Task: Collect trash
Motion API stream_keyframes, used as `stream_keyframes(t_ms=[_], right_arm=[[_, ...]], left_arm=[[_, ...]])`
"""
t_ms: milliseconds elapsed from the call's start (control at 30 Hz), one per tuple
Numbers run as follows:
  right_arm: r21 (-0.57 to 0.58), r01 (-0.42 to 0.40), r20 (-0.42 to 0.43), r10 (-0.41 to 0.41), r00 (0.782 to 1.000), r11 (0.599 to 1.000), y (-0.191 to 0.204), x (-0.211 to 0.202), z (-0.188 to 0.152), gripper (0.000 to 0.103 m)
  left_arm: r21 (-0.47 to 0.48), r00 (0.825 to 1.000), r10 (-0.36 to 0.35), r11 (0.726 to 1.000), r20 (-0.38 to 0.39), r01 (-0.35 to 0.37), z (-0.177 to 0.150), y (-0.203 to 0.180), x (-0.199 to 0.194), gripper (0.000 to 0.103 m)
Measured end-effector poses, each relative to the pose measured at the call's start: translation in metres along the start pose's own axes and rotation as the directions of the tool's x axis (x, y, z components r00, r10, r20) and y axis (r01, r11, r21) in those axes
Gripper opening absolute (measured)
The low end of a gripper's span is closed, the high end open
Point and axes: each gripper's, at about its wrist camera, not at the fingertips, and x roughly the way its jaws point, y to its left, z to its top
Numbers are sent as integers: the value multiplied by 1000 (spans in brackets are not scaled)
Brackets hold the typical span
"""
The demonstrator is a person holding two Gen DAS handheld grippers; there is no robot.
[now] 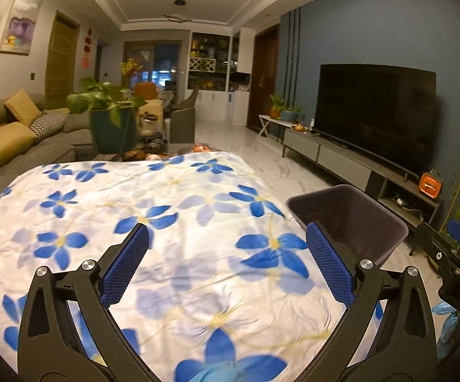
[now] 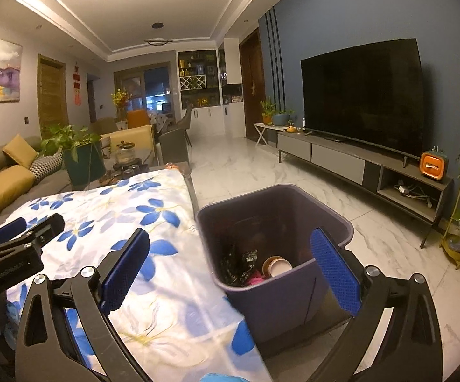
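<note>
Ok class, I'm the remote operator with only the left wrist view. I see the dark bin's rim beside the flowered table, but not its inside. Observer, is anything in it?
Observer: Yes. At the bottom of the dark purple plastic bin lies a round paper cup.
Operator: Only the cup?
Observer: No. Crumpled black plastic wrapping lies just left of it.
Operator: Are the right tongs carrying anything?
Observer: No. The right tongs are open and empty, pointed at the bin.
</note>
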Motion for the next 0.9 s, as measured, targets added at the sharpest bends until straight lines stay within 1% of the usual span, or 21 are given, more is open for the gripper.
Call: stream_keyframes(t_ms=[100,200,400,533,900], right_arm=[[-6,3,8,-3,1000,1000,8,-14,-1,98],[-18,-5,22,6,1000,1000,17,-32,-5,98],[-43,-15,42,16,999,999,35,-66,-9,98],[-56,-25,63,29,998,998,48,-86,-12,98],[-96,-69,84,77,994,993,75,-123,-25,98]], left_arm=[[8,1000,23,1000,2,-23,-3,6,-18,97],[-7,999,33,999,4,-33,-9,13,-35,97],[-44,999,34,998,-3,-34,-19,28,-68,97],[-49,999,42,998,14,-41,-27,37,-94,97],[-89,993,109,990,37,-105,-41,61,-146,97]])
